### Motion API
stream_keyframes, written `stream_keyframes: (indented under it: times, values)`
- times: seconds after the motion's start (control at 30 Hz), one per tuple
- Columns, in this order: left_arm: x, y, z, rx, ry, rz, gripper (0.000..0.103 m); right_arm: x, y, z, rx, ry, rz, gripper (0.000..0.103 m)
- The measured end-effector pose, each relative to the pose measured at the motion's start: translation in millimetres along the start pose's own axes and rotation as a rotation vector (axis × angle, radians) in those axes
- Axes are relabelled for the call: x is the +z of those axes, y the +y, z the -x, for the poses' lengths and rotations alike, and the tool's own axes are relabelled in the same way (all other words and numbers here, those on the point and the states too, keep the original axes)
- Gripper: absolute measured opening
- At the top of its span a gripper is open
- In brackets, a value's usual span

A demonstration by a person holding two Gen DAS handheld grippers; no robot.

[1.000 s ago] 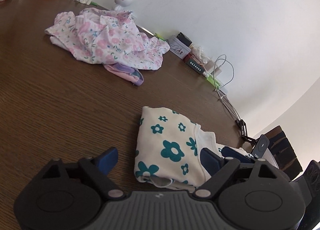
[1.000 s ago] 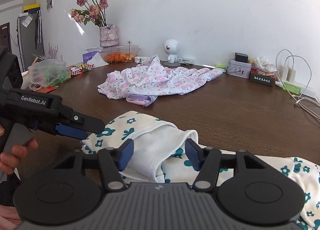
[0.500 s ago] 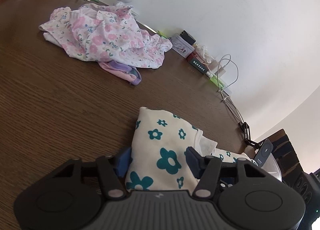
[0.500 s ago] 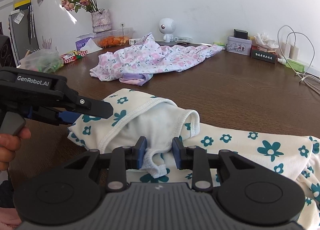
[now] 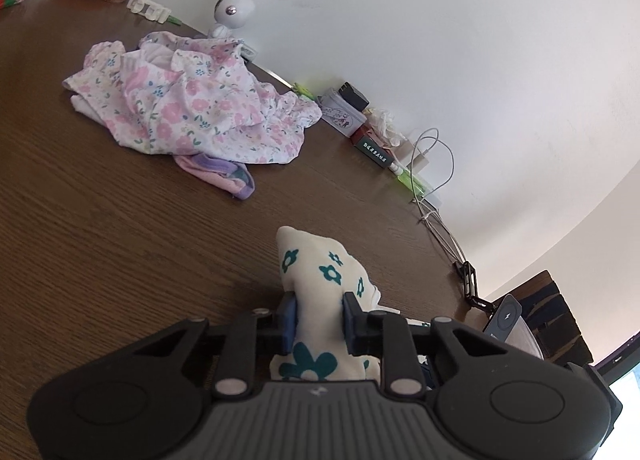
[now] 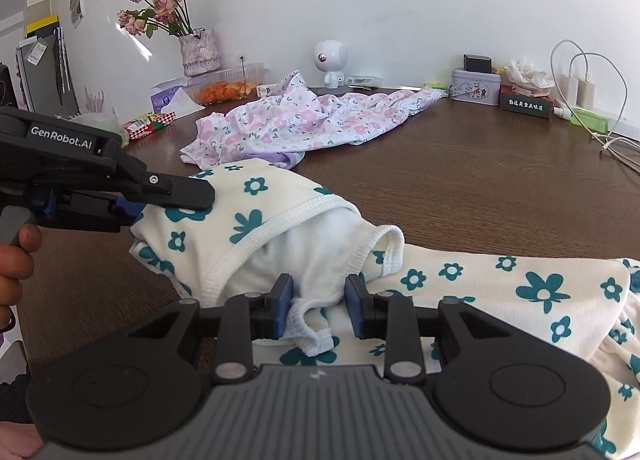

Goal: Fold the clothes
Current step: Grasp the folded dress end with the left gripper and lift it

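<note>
Since a second ago: left gripper [image 5: 319, 318] gone from wide-spread either side of the cloth to pinching it; cream garment with teal flowers [image 6: 256, 215] now bunched up into a peak between its pads instead of lying flat. Right gripper [image 6: 318, 304] likewise narrowed onto white ribbed hem [image 6: 310, 324].

Left jaws closing, pads pressing both flanks of the gathered corner; cloth rising ahead of the tips, tail of it running back under the gripper body. Right jaws opening a touch, yet white inner fabric filling the gap between the pads, hem loop drooping below them. Reads as a grasp, though contact on the right-hand pad not fully certain.

Garment's place: on brown wooden table [image 6: 480, 179], directly at and ahead of both sets of jaws. Long axis running crosswise to the right jaws, out toward their right, where the flat unheld length lies. Left gripper on the bunched end to the right jaws' left; a person's hand [image 6: 16, 260] on its handle.

Pink floral garment [image 5: 192, 107] well beyond both jaws, crumpled, untouched.

Judgement: two holds close together on one end; next move likely turns on carrying that end along the long axis over the flat part.
</note>
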State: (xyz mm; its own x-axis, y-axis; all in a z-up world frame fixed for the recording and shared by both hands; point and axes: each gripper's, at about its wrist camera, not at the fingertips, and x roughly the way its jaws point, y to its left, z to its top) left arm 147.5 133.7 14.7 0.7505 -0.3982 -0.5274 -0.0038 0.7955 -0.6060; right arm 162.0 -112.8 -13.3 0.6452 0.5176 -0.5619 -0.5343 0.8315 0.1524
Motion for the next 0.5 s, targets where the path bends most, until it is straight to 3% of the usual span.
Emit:
stream_keyframes:
  times: [0.1, 0.17, 0.23, 0.37, 0.43, 0.5]
  values:
    - [0.4, -4.4, -0.3, -0.001, 0.002, -0.013, 0.021, 1.3, -6.2, 5.7, 0.005, -0.017, -0.034, 0.042]
    - [-0.1, -7.6, -0.8, 0.002, 0.004, -0.029, 0.021, 1.3, -10.2, 15.1, 0.008, -0.048, -0.048, 0.055]
    - [-0.5, -9.2, -1.3, 0.004, 0.003, -0.034, 0.021, 1.0, -10.1, 26.9, 0.000, -0.086, -0.031, 0.058]
    - [-1.0, -12.2, -1.4, 0.006, 0.000, -0.043, 0.021, -1.1, 5.5, 45.8, 0.025, -0.137, 0.082, 0.071]
    - [-0.9, -14.4, -1.1, 0.006, 0.001, -0.046, 0.021, -1.3, 22.9, 46.8, 0.049, -0.135, 0.172, 0.081]
    - [-0.5, -18.0, -0.4, 0.003, 0.000, -0.053, 0.021, -1.6, 41.4, 39.5, 0.038, -0.119, 0.265, 0.084]
